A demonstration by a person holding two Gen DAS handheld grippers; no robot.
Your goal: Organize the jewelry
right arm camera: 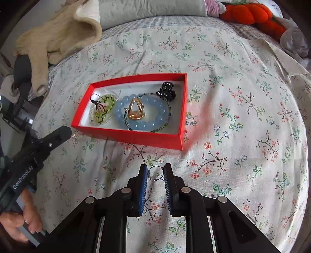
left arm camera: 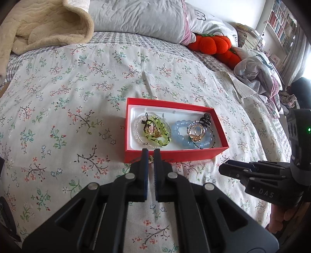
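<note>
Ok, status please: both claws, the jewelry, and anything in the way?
Left claw shut, at near wall of red box. Right claw shut on beaded ring, over floral sheet, short of box. Nothing between ring and box.

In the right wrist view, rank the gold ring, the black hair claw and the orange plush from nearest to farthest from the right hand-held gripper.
1. Gold ring, in the middle of the red box, inside the blue bead bracelet.
2. Black hair claw, at the box's far right corner.
3. Orange plush, at the head of the bed.

Measured from the right hand-held gripper.

Red box [right arm camera: 134,136] on bedspread, blue bead bracelet [right arm camera: 143,112] inside (gold ring [right arm camera: 136,111] atop)
</note>
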